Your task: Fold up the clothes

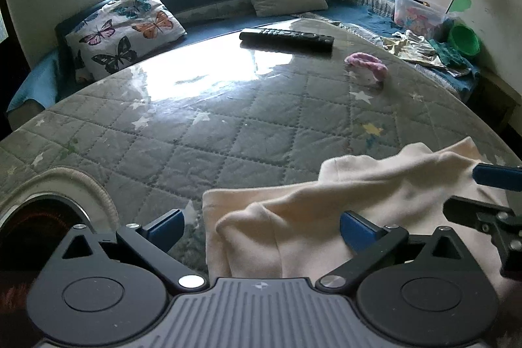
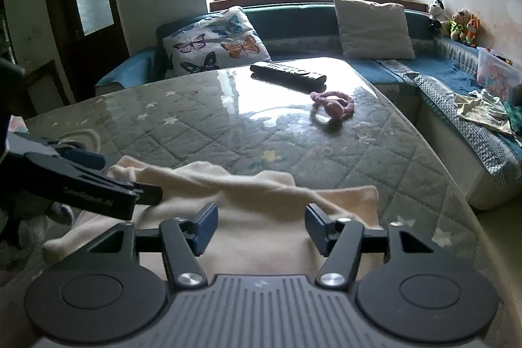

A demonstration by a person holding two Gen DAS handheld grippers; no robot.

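Both claws, left claw (image 1: pixel 261 227) and right claw (image 2: pixel 261 225), gape wide over the rumpled cream garment (image 1: pixel 342 211), near the tabletop (image 1: pixel 228 126) edge, seemingly poised to fold.

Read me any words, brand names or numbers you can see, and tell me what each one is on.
Embossed lettering on the side of the left gripper, right wrist view: too blurred to read.
Button markings on the remote control: too small to read.
No other text is visible.
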